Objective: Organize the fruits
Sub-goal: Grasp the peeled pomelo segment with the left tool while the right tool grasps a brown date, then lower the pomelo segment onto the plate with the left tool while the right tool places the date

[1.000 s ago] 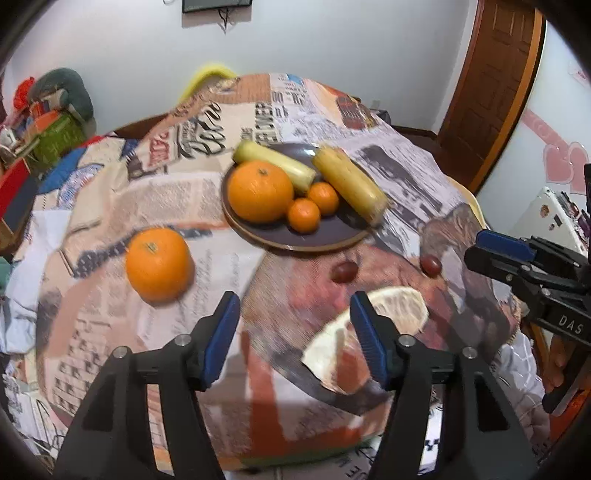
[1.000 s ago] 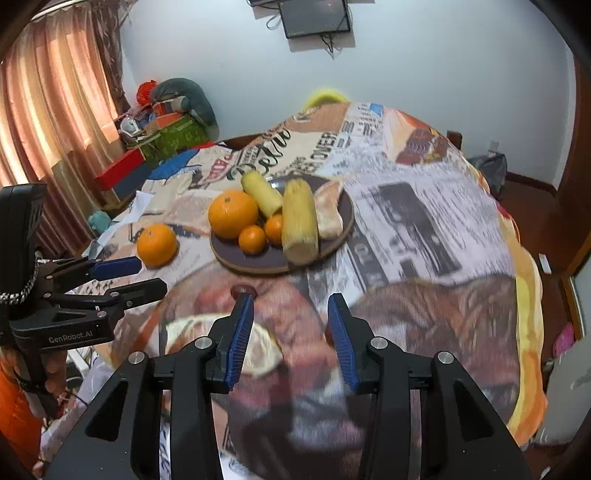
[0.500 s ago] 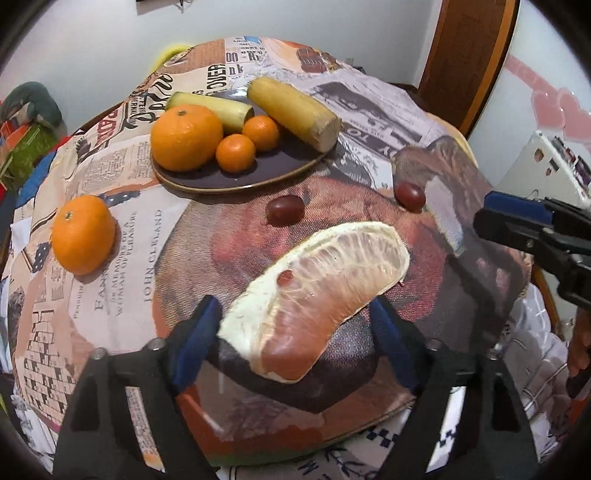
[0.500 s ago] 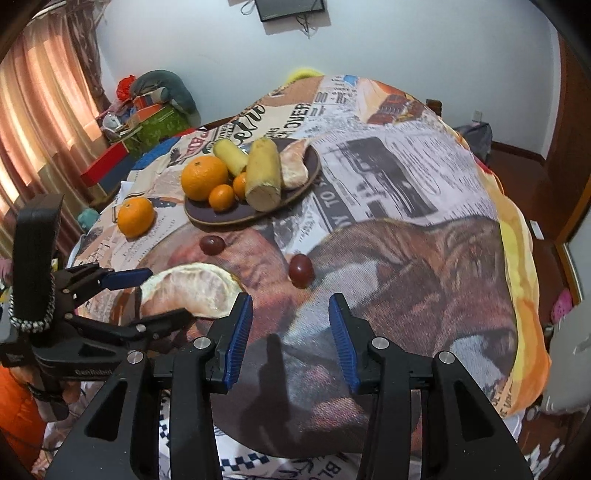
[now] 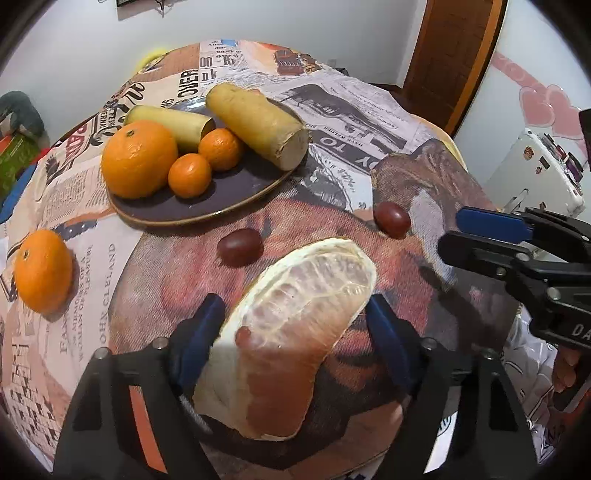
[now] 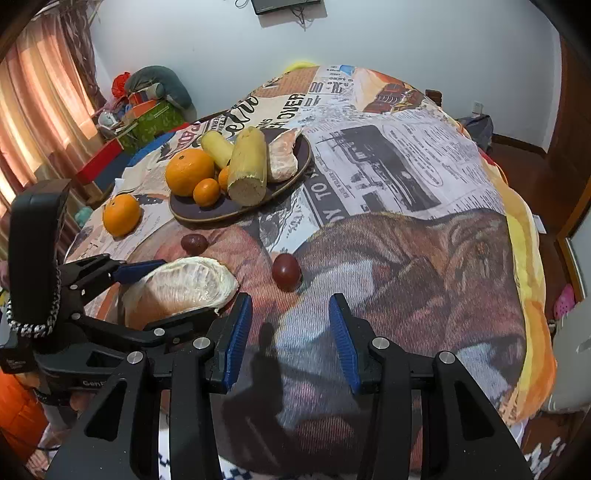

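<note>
The pomelo wedge (image 5: 291, 332) hides whether the left jaws touch it.

newsprint-pattern cloth (image 6: 388, 162) covers the counter. left of it: curtain (image 6: 44, 110), cluttered boxes (image 6: 147, 118). behind: wall screen (image 6: 280, 4). right: wooden door (image 5: 454, 55).

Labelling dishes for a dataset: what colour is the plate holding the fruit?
Dark purple-brown plate, clearest in the left wrist view.

White walls (image 6: 406, 55), wooden door (image 5: 454, 55), pink curtains (image 6: 40, 110).
</note>
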`<state>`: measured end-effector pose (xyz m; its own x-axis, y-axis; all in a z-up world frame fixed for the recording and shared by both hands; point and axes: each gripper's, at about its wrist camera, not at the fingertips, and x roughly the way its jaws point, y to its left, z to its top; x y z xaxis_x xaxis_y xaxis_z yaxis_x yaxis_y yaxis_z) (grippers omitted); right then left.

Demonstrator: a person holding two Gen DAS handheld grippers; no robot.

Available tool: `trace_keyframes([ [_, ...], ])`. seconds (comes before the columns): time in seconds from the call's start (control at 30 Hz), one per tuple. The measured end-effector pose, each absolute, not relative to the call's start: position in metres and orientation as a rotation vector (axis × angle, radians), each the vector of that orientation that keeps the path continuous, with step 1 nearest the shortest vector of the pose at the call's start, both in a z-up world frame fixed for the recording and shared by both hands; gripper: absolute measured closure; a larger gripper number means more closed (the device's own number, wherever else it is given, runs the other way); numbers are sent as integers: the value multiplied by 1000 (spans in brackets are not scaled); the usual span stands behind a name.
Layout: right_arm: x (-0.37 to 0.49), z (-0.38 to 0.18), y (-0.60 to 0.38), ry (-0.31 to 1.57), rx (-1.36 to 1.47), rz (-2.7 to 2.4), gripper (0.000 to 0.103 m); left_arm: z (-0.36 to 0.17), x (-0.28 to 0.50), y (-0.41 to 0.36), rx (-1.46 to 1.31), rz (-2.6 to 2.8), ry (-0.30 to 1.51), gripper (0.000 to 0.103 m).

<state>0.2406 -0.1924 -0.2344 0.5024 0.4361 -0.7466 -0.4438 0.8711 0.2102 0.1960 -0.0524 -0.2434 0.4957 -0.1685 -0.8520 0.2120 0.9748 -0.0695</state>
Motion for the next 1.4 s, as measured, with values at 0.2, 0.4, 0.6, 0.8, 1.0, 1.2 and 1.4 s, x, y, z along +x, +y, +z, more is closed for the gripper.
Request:
trace_keyframes([
  [0.2, 253, -241, -188, 910, -5, 540, 63, -240, 192, -50, 36, -249, 1021, 44],
  [0.4, 262, -248, -180, 917, -21, 542, 64, -236, 183, -37, -3, -248, 1029, 49],
  [0.6, 268, -250, -173, 915, -37, 550, 80, -234, 177, -29, -19, -230, 1020, 49],
  [0.8, 265, -246, -171, 908, -44, 553, 85, -223, 178, -22, -52, -212, 984, 49],
  [1.0, 263, -229, -174, 863, -44, 545, 85, -203, 182, -15, -73, -204, 925, 49],
  [1.2, 265, -206, -171, 798, -42, 553, 85, -181, 190, -7, -93, -177, 861, 49],
  [1.4, 274, -186, -162, 731, -36, 572, 85, -164, 203, 2, -115, -145, 804, 49],
])
